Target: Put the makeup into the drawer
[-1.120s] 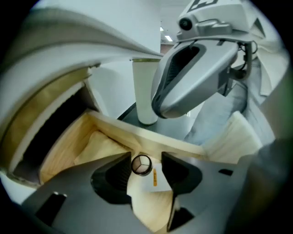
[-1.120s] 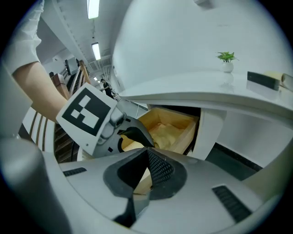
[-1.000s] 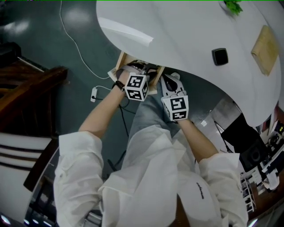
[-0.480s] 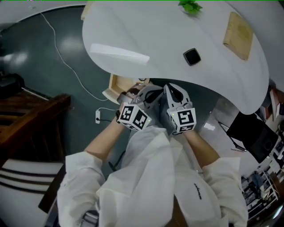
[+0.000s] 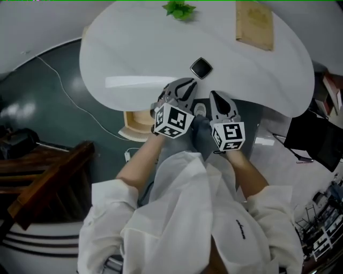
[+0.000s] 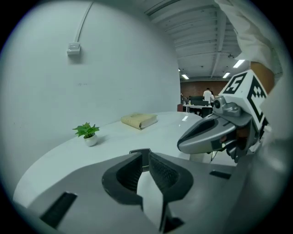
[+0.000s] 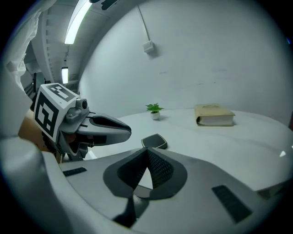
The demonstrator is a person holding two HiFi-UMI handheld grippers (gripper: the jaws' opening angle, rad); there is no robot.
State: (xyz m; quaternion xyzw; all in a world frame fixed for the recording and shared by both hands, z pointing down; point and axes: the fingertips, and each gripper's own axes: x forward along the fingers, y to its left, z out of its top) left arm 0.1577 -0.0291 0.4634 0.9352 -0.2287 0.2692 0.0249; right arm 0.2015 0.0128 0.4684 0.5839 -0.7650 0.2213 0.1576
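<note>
Holds left gripper (image 5: 185, 84) and right gripper (image 5: 217, 96) side by side over the near edge of the table (image 5: 134, 53), jaws of each together on nothing. Finds the makeup (image 5: 201, 67), a flat black compact, just ahead of both tips, probably next to grasp. Shows the drawer (image 5: 136, 122) open below and left of the left gripper, ready to receive. Has free room round the compact; must mind the table edge on descent.

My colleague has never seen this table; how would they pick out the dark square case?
On the white table, look near the edge closest to the person. The case lies flat there: small, square, black, unlike the green plant and tan book farther back.
</note>
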